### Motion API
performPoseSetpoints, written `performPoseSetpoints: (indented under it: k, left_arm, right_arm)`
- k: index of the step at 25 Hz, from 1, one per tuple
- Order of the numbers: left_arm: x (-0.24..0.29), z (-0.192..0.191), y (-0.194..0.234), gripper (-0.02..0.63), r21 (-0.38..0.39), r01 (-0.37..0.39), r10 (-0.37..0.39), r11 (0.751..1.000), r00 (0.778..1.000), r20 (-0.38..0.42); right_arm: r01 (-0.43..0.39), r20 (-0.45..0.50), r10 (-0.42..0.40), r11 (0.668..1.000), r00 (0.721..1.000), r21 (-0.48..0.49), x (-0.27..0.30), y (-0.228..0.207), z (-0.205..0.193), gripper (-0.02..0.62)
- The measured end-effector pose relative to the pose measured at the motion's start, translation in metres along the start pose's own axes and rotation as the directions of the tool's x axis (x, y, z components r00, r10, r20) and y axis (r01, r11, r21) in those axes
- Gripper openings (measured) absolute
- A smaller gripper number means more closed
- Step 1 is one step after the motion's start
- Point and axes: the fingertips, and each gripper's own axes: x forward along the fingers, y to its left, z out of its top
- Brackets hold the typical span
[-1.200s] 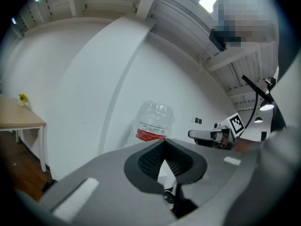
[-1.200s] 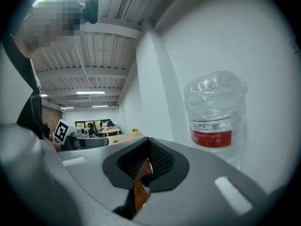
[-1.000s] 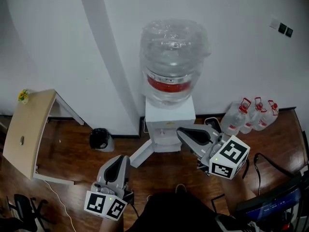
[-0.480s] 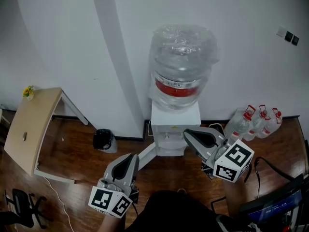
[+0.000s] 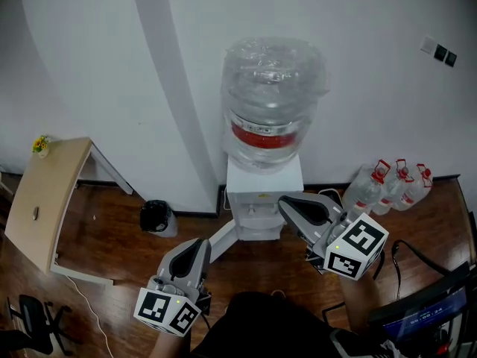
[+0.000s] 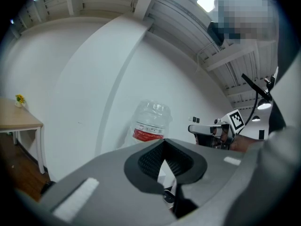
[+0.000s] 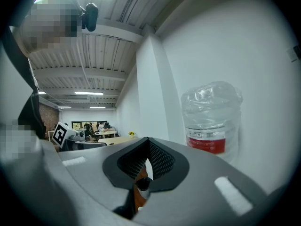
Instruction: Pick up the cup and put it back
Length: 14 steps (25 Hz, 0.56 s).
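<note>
Water jug (image 5: 272, 99) tops the dispenser (image 5: 262, 200) — left tongs (image 5: 199, 245) slightly parted, right tongs (image 5: 288, 203) closed, both empty.

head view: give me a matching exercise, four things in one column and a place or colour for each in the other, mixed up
Things:
1. dispenser
2. bin
3. table
4. small bottles

Place or colour:
a. pale wood, far left
b. red caps, right of the dispenser
c. black, left of the dispenser
d. white, carries the big jug

Pairs: 1-d, 2-c, 3-a, 4-b
</note>
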Motion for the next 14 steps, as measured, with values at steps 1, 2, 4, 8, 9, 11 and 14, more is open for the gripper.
performPoseSetpoints:
  k: [1,2,4,8,9,11,14]
  left_arm:
    - [0.0,-0.001,-0.001,0.141,-0.003,0.0,0.0,1.0,1.0,-0.002]
    - [0.0,-0.002,-0.002,0.141,-0.006,0.0,0.0,1.0,1.0,-0.004]
    - [-0.002,-0.004,-0.004,0.141,-0.012,-0.001,0.001,1.0,1.0,-0.006]
    - [-0.006,-0.004,-0.011,0.141,-0.018,0.004,-0.004,1.0,1.0,0.0]
    - [-0.006,-0.004,-0.013,0.141,-0.02,0.007,-0.007,1.0,1.0,0.003]
    - [-0.007,-0.004,-0.015,0.141,-0.024,0.008,-0.008,1.0,1.0,0.008]
    - [-0.01,-0.006,-0.015,0.141,-0.029,0.005,-0.005,1.0,1.0,0.008]
  right_arm:
    - [-0.002,-0.001,0.002,1.0,1.0,-0.002,0.0,0.001,0.0,0.0]
    - [-0.004,-0.003,0.004,1.0,1.0,-0.006,-0.001,0.001,-0.001,0.0]
    - [-0.008,-0.005,0.008,1.0,1.0,-0.012,-0.001,0.003,-0.002,0.0]
    - [-0.009,0.002,0.009,1.0,1.0,-0.003,-0.006,0.008,-0.005,0.0]
    - [-0.006,0.002,0.006,1.0,1.0,-0.001,-0.008,0.008,-0.005,0.0]
    - [-0.005,-0.001,0.005,1.0,1.0,-0.002,-0.01,0.009,-0.005,0.0]
    - [-0.008,-0.006,0.008,1.0,1.0,-0.006,-0.011,0.012,-0.005,0.0]
